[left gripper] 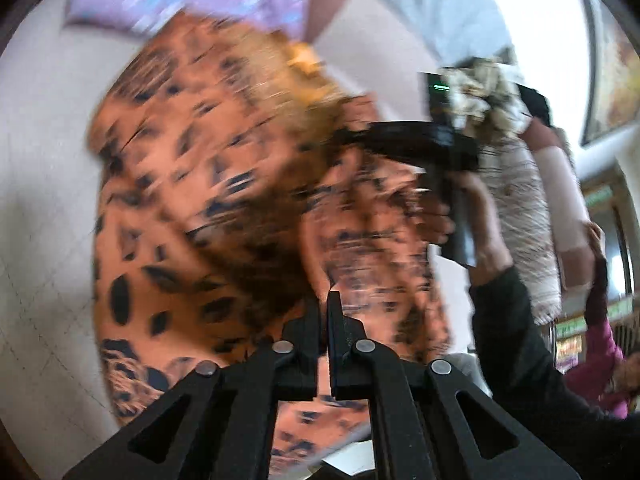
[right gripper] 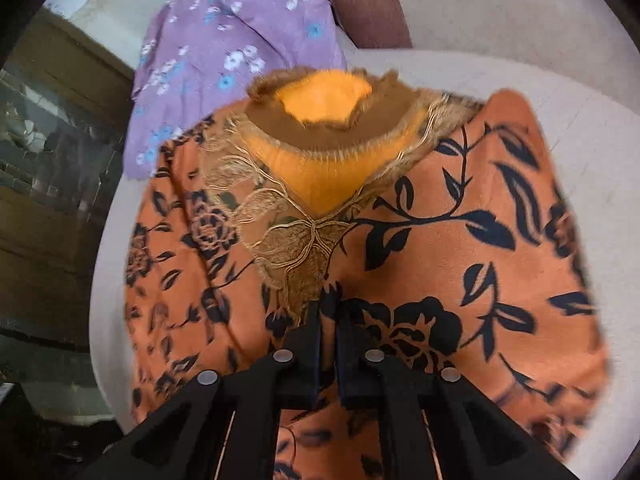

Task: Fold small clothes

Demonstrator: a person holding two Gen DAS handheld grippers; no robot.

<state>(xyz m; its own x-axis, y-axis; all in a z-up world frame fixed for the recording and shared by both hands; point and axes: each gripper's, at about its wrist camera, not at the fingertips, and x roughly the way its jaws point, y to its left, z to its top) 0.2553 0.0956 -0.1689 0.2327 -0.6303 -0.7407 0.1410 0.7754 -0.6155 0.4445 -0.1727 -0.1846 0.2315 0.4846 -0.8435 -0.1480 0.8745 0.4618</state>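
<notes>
Two grippers (left gripper: 324, 304) (right gripper: 328, 316) on one orange garment (right gripper: 440, 248)

Both wrist views close above garment (right gripper: 440, 240)

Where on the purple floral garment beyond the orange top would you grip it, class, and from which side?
Grip the purple floral garment at its near left corner, coming in from the left. That corner lies bare on the white surface; the orange floral top overlaps the near right part, so an approach there would likely snag it.
</notes>
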